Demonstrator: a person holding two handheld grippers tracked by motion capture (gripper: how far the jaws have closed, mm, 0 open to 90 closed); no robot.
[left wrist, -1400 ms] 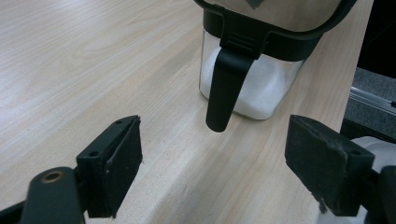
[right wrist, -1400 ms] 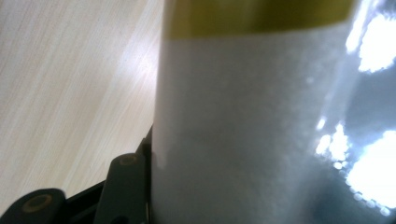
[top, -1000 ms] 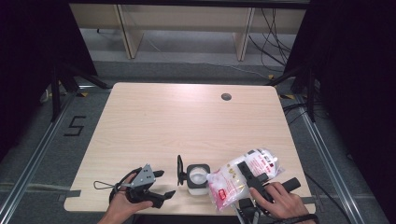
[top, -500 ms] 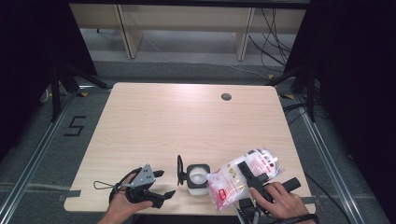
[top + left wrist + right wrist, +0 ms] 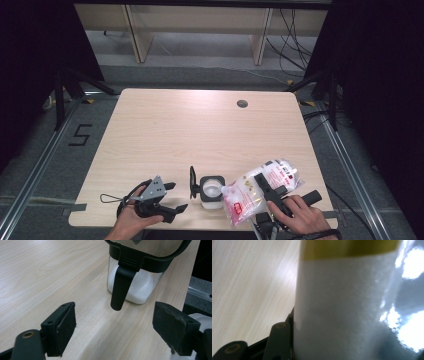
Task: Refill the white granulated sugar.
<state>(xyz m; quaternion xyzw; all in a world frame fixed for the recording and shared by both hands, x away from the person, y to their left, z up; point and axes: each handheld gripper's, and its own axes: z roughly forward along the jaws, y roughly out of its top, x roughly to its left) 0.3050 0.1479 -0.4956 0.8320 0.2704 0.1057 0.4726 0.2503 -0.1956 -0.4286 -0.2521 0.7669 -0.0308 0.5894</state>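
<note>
tabletop (image 5: pixel 165 135), right hand-held gripper (image 5: pixel 266 186) gripping bag (image 5: pixel 252 192)

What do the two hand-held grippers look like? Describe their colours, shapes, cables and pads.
The left gripper is black, topped by a grey three-cornered plate, with a thin black cable looping off behind it. Its two jaws end in blocky black pads, matte and slightly scuffed, on arms with brass-coloured pivots. The right gripper is black too, with a straight bar-like body and a rounded handle.
</note>
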